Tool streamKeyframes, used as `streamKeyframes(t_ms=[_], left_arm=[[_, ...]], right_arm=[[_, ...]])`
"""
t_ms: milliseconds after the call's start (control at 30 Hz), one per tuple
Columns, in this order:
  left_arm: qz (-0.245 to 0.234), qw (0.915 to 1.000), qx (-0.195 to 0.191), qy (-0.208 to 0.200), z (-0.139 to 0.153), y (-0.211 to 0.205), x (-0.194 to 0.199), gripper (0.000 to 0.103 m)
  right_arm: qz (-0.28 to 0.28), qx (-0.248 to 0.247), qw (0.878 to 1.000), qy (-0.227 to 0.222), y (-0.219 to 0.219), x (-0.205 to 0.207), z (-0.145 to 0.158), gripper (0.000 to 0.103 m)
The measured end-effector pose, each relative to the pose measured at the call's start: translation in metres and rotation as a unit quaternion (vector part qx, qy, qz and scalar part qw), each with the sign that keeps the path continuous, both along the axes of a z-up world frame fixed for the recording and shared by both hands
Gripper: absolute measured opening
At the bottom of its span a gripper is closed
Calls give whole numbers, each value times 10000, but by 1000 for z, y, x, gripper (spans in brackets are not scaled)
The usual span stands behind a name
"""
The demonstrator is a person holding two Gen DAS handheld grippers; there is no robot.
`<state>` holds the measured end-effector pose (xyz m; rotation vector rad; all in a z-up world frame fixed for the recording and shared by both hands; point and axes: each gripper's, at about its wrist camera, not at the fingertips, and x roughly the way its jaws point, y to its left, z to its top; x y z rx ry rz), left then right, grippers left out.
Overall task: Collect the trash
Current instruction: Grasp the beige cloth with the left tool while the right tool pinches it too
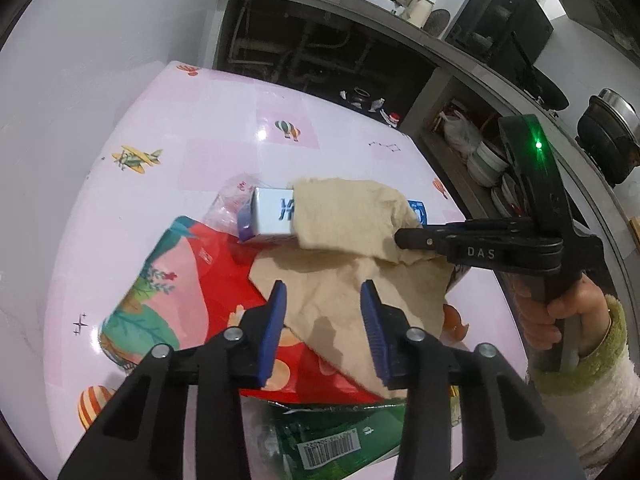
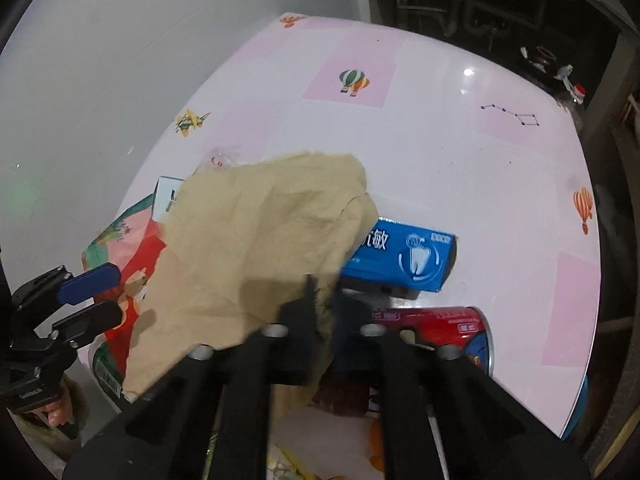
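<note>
A tan paper napkin (image 1: 352, 248) lies draped over a blue and white toothpaste box (image 1: 274, 216) and a red printed bag (image 1: 192, 280). My right gripper (image 1: 404, 238) is shut on the napkin's edge; in its own view (image 2: 324, 292) the napkin (image 2: 256, 248) hangs from the shut fingers over the blue box (image 2: 412, 256). My left gripper (image 1: 322, 328) is open and empty just above the napkin's near part. A red can (image 2: 440, 324) lies beside the right gripper. A green wrapper (image 1: 336, 436) lies below the left gripper.
The pink table (image 1: 200, 120) carries a clear plastic wrapper (image 1: 236, 200) behind the box. A dark counter with stacked bowls (image 1: 488, 160) and pots stands to the right. A grey wall is at the left.
</note>
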<state>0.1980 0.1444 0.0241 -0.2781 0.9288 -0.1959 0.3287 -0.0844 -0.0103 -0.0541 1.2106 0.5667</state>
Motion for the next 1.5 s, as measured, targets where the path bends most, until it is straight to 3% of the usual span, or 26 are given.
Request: streamKeyframes(t_ms=[133,233,367,500,800,967,1133,1200,1367,1500], left_arm=[[-37,10000,-29,56,-5,-2,1,33],[-35,9999,-48,108,-9,-2,0,33],[-14,9999,-67,157,-12,-1,0,33],[14,9998,-90,169,-13,0,-1,33],[59,9998,-156,65,-7,7,-9,33],[88,9964,-544,-652,22,16,-21,33],[-524,9915,-668,-991,41,-8,-23,41],[-789,9915,-540,-881,38,-25,-20,43],[-1097,9932,197,-331,12,-55,-12,43],[-1157,9932,150,-44,-3,-54,-15,43]], right_arm=[[17,376,9992,-110,-8,-12,16,1],[42,968,9952,-98,-17,-25,36,1],[211,1949,9806,19,-31,-48,64,1],[378,2363,9707,227,-35,-71,68,1],[647,1815,9804,406,-13,-121,37,1],[573,1446,9864,524,-7,-126,18,1],[644,1321,9886,332,-1,-130,20,1],[668,1244,9897,244,-1,-133,20,1],[595,1157,9915,-50,-14,-141,28,8],[491,1275,9900,-360,-33,-150,42,32]])
